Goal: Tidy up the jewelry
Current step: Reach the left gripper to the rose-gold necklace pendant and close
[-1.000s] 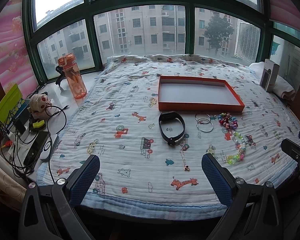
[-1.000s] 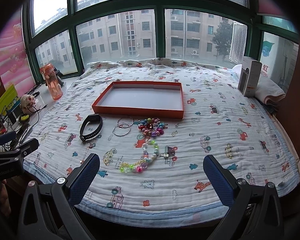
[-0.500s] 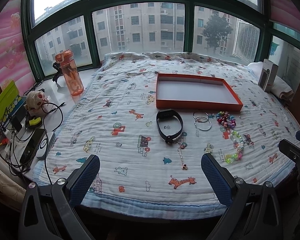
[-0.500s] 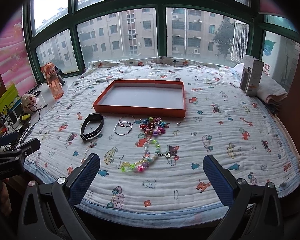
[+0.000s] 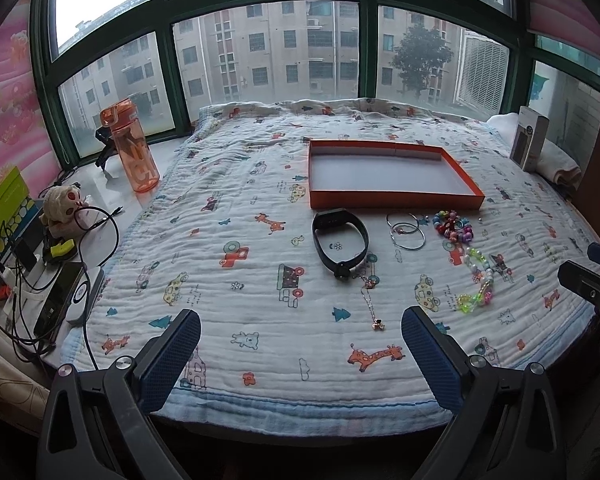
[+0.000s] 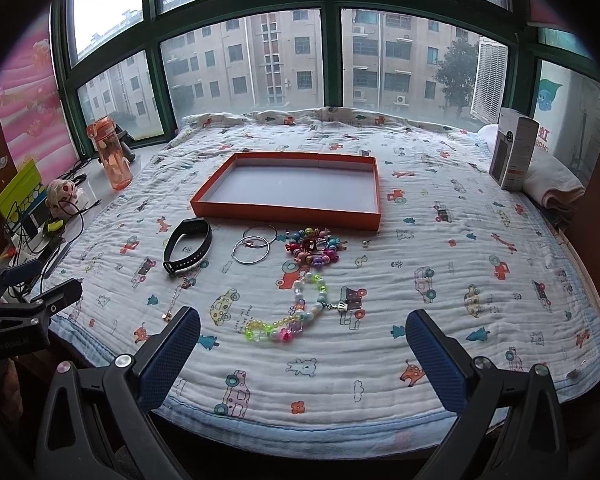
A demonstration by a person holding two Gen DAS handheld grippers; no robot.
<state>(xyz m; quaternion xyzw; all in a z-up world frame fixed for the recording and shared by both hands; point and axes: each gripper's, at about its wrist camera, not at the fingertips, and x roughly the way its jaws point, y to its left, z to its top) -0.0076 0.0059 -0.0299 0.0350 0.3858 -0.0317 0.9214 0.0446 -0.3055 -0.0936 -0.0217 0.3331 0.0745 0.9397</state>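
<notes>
Since both the left gripper [image 5: 300,332] and right gripper [image 6: 302,332] hang wide open and empty, the thin pendant chain [image 5: 370,300] may slip between the pads or snag on the soft quilt [image 5: 228,184].

1. One orange tray [image 6: 288,210].
2. One black wristband [image 6: 188,249].
3. Silver hoops [image 6: 256,245] — at least three, overlapping.
4. Two beaded bracelets — one multicoloured cluster [image 6: 315,249], one translucent strand [image 6: 296,314].
5. One thin chain necklace [image 5: 370,300].
6. One orange water bottle [image 5: 134,146].
7. One upright box [image 6: 514,154].
</notes>
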